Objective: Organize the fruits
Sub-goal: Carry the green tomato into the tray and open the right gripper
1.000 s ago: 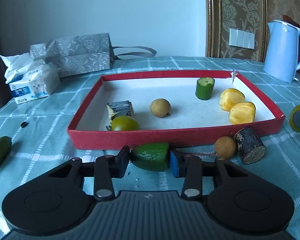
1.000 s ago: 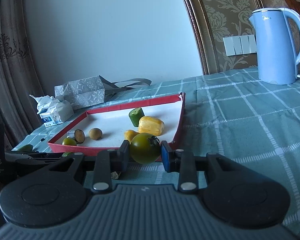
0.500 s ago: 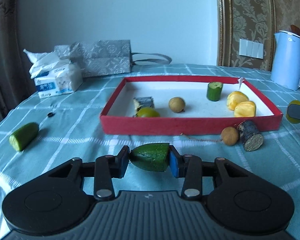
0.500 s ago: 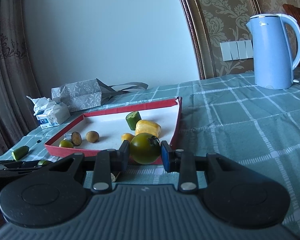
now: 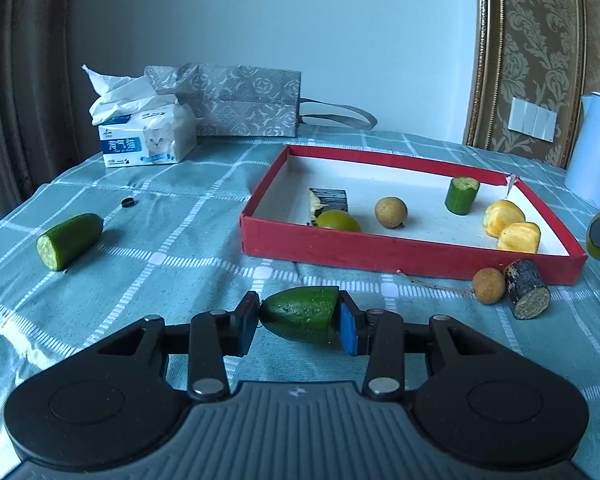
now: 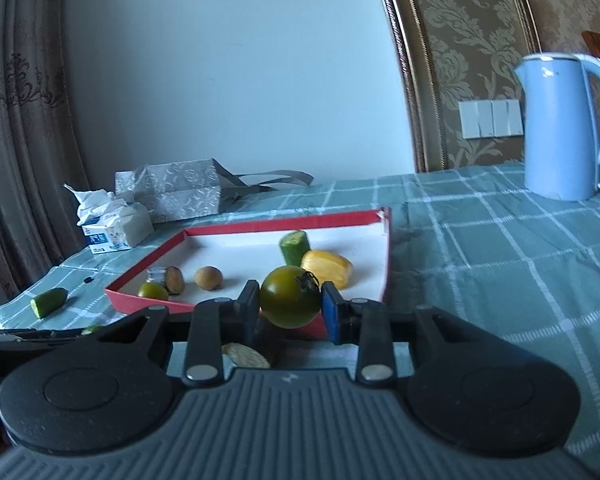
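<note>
Left wrist view: the left gripper [image 5: 299, 322] is clamped on a cucumber end piece [image 5: 302, 314], a glossy dark-green wedge with one rounded tip and one flat cut face, held above the teal checked tablecloth [image 5: 172, 248] in front of the tray. The red cardboard tray [image 5: 400, 254] is shallow and rectangular with a white floor. Inside it lie six pieces: a dark bark-skinned chunk [image 5: 329, 200], a smooth green tomato [image 5: 337, 221], a round tan longan [image 5: 391, 211], an upright cucumber stub [image 5: 462, 195] and two waxy yellow pieces [image 5: 503, 216] and [image 5: 519, 237]. Outside, touching each other by the tray's near wall, sit a second longan [image 5: 488, 285] and a second bark-skinned chunk [image 5: 527, 295] with a grainy pale cut end. Another cucumber piece [image 5: 69, 240] lies well apart to the left, near a small black ring [image 5: 127, 202]. A soft tissue pack [image 5: 146, 136] and a grey patterned bag [image 5: 236, 100] stand at the back.

Right wrist view: the right gripper [image 6: 290, 309] grasps a round, shiny olive-green tomato [image 6: 290, 302] with a dark dried stem, held just before the tray's near corner. A smooth blue kettle [image 6: 560, 126] stands to the right.
</note>
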A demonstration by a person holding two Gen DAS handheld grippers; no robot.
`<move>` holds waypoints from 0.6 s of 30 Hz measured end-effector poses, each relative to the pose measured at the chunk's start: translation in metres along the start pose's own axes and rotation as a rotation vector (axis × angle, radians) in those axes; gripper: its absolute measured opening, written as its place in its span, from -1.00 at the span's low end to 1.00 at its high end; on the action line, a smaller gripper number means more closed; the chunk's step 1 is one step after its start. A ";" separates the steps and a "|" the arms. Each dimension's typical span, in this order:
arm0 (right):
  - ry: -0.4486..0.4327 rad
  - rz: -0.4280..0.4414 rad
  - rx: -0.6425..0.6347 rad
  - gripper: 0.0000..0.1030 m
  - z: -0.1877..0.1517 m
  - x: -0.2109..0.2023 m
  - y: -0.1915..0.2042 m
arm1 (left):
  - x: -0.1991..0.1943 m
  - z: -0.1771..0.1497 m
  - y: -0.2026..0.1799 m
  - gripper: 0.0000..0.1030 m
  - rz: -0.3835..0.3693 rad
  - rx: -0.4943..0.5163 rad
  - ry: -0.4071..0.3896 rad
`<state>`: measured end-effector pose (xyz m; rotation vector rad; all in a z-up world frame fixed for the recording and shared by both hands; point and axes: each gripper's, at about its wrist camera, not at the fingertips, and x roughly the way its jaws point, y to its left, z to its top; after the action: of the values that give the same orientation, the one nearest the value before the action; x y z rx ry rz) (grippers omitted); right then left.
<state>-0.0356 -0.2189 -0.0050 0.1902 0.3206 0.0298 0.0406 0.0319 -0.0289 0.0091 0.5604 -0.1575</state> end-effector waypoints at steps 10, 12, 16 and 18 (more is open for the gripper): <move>-0.007 0.050 -0.052 -0.40 0.011 0.005 0.036 | -0.001 0.000 0.005 -0.23 0.009 -0.035 -0.006; -0.004 0.056 -0.064 -0.40 0.014 0.009 0.042 | 0.000 0.000 0.007 -0.23 0.004 -0.044 -0.002; -0.004 0.064 -0.102 -0.40 0.019 0.017 0.053 | 0.000 -0.001 0.009 -0.23 -0.002 -0.055 0.000; -0.002 0.059 -0.123 -0.40 0.024 0.025 0.058 | 0.000 -0.001 0.010 -0.23 -0.004 -0.057 -0.001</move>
<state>-0.0047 -0.1646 0.0209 0.0777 0.3097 0.1074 0.0414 0.0418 -0.0298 -0.0471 0.5639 -0.1459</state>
